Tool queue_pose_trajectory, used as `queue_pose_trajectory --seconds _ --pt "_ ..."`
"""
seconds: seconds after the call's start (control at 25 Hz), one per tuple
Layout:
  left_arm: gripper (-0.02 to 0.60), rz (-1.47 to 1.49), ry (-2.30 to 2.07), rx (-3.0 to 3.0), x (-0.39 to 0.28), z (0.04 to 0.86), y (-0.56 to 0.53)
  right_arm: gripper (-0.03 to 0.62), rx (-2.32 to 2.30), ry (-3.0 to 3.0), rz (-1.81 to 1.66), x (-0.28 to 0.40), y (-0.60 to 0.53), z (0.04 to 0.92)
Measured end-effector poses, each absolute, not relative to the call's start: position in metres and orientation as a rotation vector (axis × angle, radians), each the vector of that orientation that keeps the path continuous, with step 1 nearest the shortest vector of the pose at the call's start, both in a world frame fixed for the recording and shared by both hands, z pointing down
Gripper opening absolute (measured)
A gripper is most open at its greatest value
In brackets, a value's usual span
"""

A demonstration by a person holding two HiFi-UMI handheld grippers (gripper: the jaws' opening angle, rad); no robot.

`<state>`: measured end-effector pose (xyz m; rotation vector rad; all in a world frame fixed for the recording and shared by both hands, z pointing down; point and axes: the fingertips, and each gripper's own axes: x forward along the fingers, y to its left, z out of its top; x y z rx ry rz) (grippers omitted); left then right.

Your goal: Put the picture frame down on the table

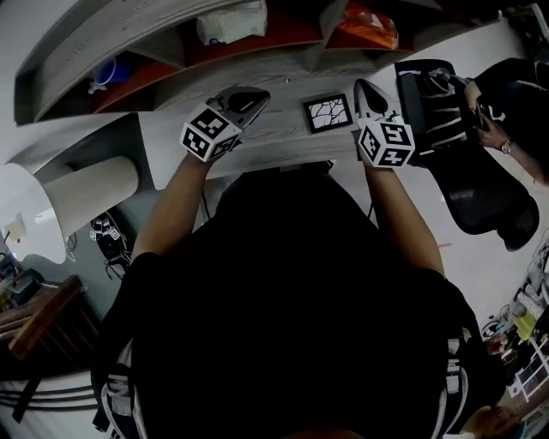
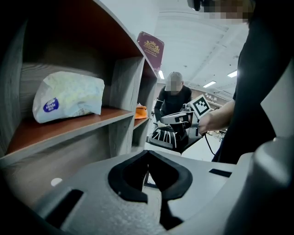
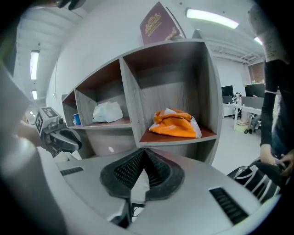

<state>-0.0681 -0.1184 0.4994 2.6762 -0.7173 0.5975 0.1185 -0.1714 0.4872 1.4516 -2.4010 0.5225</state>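
The picture frame (image 1: pixel 328 112), black-edged with a cracked white pattern, lies flat on the grey table (image 1: pixel 274 133) between my two grippers. Neither gripper touches it. My left gripper (image 1: pixel 256 98) hovers just left of the frame, jaws shut on nothing. In the left gripper view its black pads (image 2: pixel 133 172) meet at the tip. My right gripper (image 1: pixel 364 87) sits at the frame's right edge, also shut and empty. In the right gripper view its ribbed pads (image 3: pixel 158 172) are closed together. Each gripper shows in the other's view: the right gripper (image 2: pixel 181 118) and the left gripper (image 3: pixel 59 135).
A grey shelf unit (image 1: pixel 171 51) with red-brown boards stands behind the table. It holds a white bag (image 1: pixel 232 21) and an orange bag (image 1: pixel 371 26), with a dark red booklet (image 3: pixel 158 23) on top. A black office chair (image 1: pixel 455 129) and another person's hand (image 1: pixel 496 130) are at right.
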Motion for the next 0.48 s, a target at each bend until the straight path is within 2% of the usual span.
queue_pose_trajectory --seconds 0.48 --pt "0.017 0.489 -0.744 2.760 -0.062 0.447 -0.133 0.008 1.464 -2.531 0.360 0.103 -0.178 0.412"
